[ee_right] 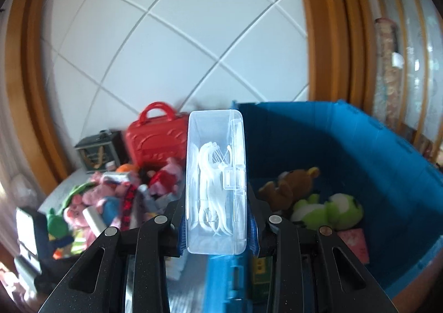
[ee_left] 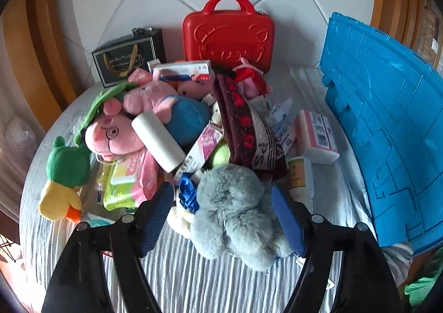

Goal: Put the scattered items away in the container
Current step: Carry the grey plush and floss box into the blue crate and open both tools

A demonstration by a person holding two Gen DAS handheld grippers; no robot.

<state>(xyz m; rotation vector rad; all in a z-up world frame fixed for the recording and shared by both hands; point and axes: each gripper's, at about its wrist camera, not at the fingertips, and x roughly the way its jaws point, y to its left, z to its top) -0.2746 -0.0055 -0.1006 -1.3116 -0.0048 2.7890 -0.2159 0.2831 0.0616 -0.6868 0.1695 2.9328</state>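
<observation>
Left gripper (ee_left: pixel 221 203) wide apart, blue pads either side of a grey plush (ee_left: pixel 235 210), not pressing it. Grey plush at the near edge of the pile, on striped cloth (ee_left: pixel 180 279). Behind it: white roll (ee_left: pixel 159 142), pink pig (ee_left: pixel 110 133), green duck (ee_left: pixel 65 174), wipes pack (ee_left: pixel 124 183), dark red knit (ee_left: pixel 243 124), tissue pack (ee_left: pixel 317 133). Red case (ee_left: pixel 228 36) upright at the back against white tiles, black box (ee_left: pixel 128 57) just left of it. Blue bin (ee_left: pixel 387 133) at the right of the pile.

Right gripper (ee_right: pixel 218 230) narrow, clamped on a clear floss box (ee_right: pixel 216 180) standing upright between the pads, floss picks visible inside. Blue bin (ee_right: pixel 346 147) just beyond, holding a brown bear (ee_right: pixel 290 183), a green frog (ee_right: pixel 332 210) and a pink packet (ee_right: pixel 355 243).
</observation>
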